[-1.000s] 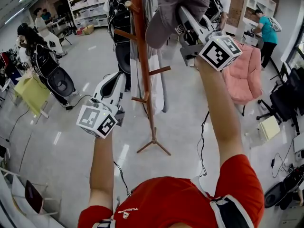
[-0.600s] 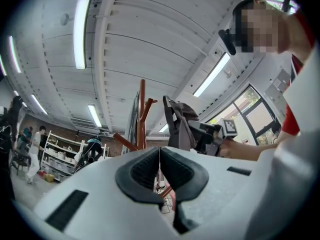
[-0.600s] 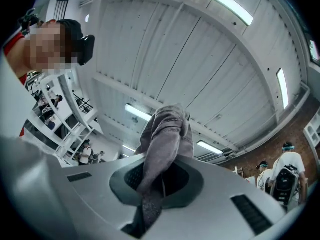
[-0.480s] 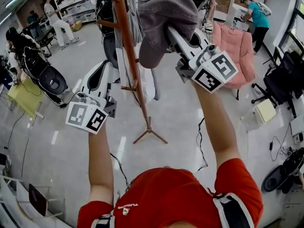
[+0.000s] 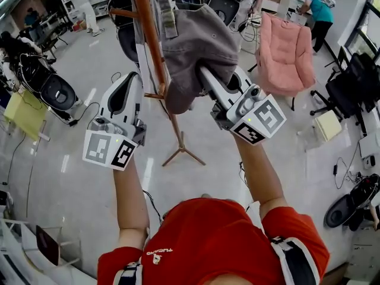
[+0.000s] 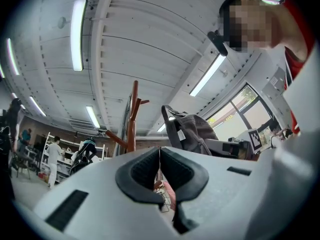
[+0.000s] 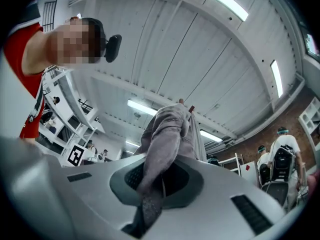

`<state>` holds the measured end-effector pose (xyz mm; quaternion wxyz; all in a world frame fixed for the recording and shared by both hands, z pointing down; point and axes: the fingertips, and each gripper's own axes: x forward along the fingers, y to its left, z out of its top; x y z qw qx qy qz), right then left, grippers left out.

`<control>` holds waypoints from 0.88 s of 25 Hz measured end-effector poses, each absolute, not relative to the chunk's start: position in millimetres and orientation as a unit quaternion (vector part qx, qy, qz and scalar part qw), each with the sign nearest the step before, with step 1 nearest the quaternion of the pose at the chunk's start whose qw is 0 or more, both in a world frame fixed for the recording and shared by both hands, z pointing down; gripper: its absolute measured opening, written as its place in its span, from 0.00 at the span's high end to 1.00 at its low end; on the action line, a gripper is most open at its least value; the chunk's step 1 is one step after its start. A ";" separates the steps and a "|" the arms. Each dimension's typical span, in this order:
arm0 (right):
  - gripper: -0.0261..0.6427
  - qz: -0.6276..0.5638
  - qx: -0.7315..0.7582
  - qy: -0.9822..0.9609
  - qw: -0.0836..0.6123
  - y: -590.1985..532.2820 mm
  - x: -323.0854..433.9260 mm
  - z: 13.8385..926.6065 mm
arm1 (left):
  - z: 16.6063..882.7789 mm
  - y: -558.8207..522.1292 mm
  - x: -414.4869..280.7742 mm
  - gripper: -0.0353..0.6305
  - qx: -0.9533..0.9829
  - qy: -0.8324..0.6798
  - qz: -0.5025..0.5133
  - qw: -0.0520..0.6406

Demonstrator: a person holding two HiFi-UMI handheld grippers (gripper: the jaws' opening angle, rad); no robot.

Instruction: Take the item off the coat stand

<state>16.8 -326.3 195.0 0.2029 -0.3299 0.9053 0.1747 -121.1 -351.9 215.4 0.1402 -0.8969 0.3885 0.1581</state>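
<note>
The coat stand (image 5: 155,52) rises just to the left of the right gripper (image 5: 205,76), with its brown pole between the two grippers and its short pegs angling out towards both. The grey cloth item (image 5: 199,40) drapes over the tip of the right gripper, and its bulk sits above and ahead of the jaws, close beside the pole. Its strap (image 5: 167,10) lies against the pole, and whether it is hooked on a peg cannot be told. The right gripper view shows the jaws pinched nearly together on a fold of the grey fabric (image 7: 162,134), which runs down between the pads. The left gripper (image 5: 129,79) is lower on the far side of the pole, with its jaws together and nothing in them. To do the lift well, the grip should probably hold firm while the cloth goes up and away from the pole, so that the strap clears any peg. The left gripper could steady the stand if it tips.
</note>
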 end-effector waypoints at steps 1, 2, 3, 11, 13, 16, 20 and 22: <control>0.91 0.172 -0.332 0.905 0.205 -324.8 17.8 200.2 | 218.0 -350.5 -120.7 0.93 -0.897 0.390 0.157 0.139; 0.91 0.170 -0.335 0.904 0.206 -324.3 18.9 205.1 | 220.7 -350.1 -121.0 0.93 -0.896 0.391 0.156 0.138; 0.91 0.169 -0.339 0.902 0.206 -324.5 19.5 209.8 | 223.3 -350.6 -122.3 0.93 -0.896 0.393 0.156 0.136; 0.91 0.155 -0.354 0.899 0.206 -330.1 10.9 236.3 | 237.2 -353.1 -139.2 0.93 -0.894 0.400 0.160 0.121; 0.91 0.156 -0.354 0.900 0.202 -327.0 15.5 241.6 | 239.3 -348.8 -131.9 0.93 -0.895 0.399 0.157 0.124; 0.91 0.158 -0.353 0.900 0.199 -322.4 18.2 243.1 | 237.6 -343.8 -125.9 0.93 -0.896 0.398 0.154 0.126; 0.91 0.157 -0.353 0.901 0.199 -324.6 14.7 242.6 | 237.5 -346.1 -127.9 0.93 -0.897 0.397 0.150 0.125; 0.91 0.156 -0.353 0.901 0.198 -326.5 13.0 243.1 | 238.2 -348.2 -129.3 0.93 -0.897 0.396 0.150 0.124</control>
